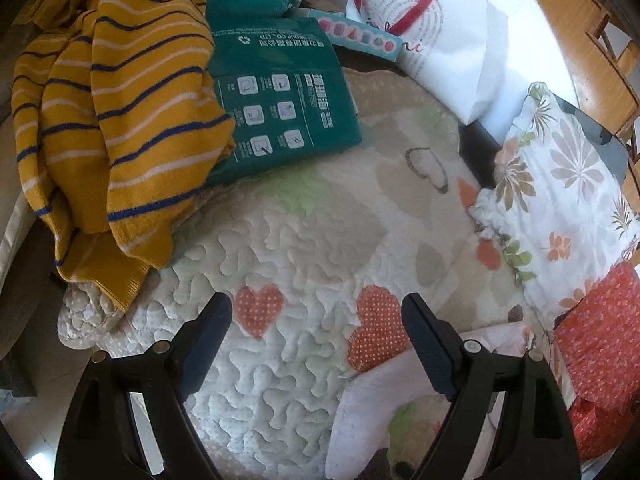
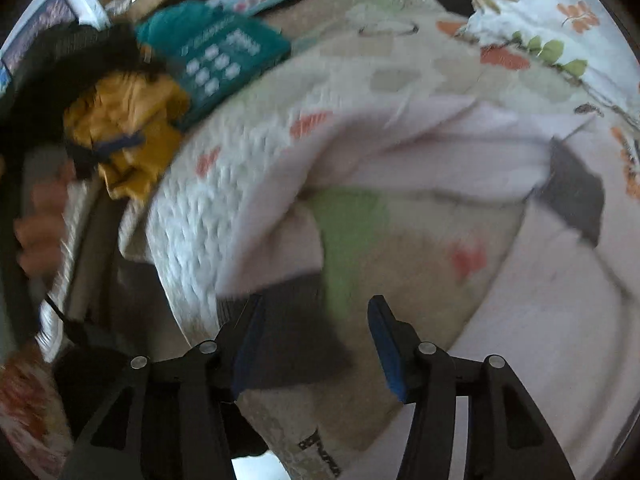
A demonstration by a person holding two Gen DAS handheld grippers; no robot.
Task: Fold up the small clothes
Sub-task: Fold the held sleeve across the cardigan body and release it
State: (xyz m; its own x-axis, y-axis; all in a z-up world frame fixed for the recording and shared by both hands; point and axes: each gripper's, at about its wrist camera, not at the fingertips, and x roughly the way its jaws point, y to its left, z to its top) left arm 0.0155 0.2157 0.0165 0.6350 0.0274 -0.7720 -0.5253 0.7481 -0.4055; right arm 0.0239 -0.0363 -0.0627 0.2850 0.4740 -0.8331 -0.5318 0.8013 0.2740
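A small pale pink garment with dark trim lies spread on the quilted heart-print mat; its corner shows at the lower right of the left wrist view. My left gripper is open and empty above the mat, left of that corner. My right gripper is open and empty just above the garment's near edge; this view is motion-blurred. A mustard striped sweater lies crumpled at the mat's left, and it also shows in the right wrist view.
A green box lies behind the sweater. A white paper bag and a paint set sit at the back. A floral pillow and red fabric lie at the right. A hand shows at the left.
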